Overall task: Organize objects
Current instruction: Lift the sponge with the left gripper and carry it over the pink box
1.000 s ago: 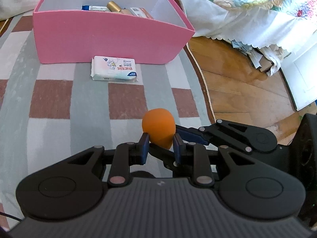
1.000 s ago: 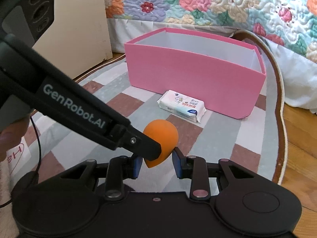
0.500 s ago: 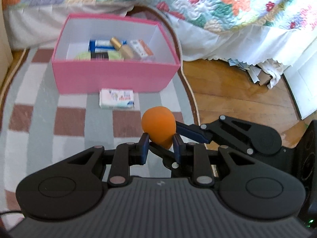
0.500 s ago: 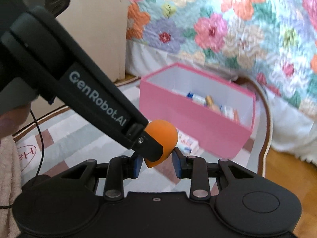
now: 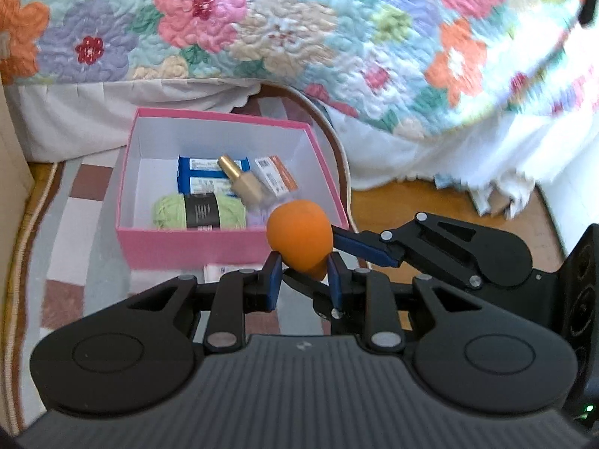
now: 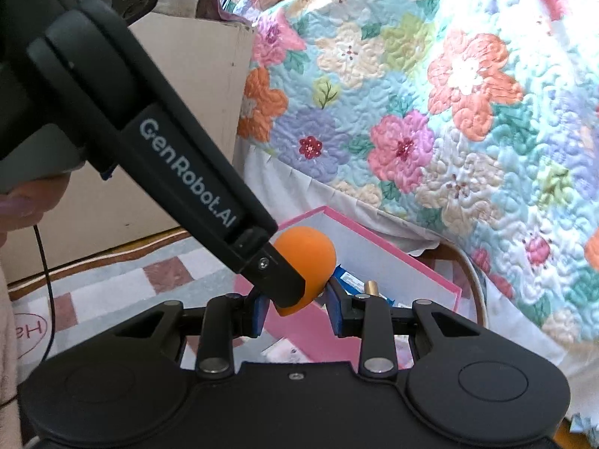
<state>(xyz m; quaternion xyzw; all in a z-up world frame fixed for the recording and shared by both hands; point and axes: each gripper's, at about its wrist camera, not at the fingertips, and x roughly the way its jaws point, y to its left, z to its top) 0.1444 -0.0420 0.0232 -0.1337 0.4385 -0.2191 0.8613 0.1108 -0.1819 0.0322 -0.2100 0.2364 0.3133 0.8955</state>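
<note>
- Orange sponge (image 5: 299, 237), egg-shaped and soft, pinched by both claws at once, narrow end down.
- Left gripper (image 5: 304, 275) clenched on the lower tip, pads (image 5: 272, 275) flanking it; probably to steady it.
- Right gripper (image 6: 295, 308) likewise clenched on the sponge (image 6: 310, 262), crossing in from the right in the left view; doubled grip likely because foam slips and squashes.
- Held aloft, clear of the rug (image 5: 75, 224), near the box's front right corner; seemingly mid-carry toward it.
- Just beyond, pink box (image 5: 187, 247) on the rug, open-topped, evidently the destination.
- Inside: green yarn (image 5: 176, 211) near the front wall, gold-capped bottle (image 5: 239, 181) lying over blue packs (image 5: 202, 176), orange-white carton (image 5: 277, 176) at right; bare floor left at the far left.
- Wipes pack (image 5: 221, 270) at the front wall, barely seen, not yet stowed.
- Farthest, floral quilt (image 5: 299, 37) draped over the bed.
</note>
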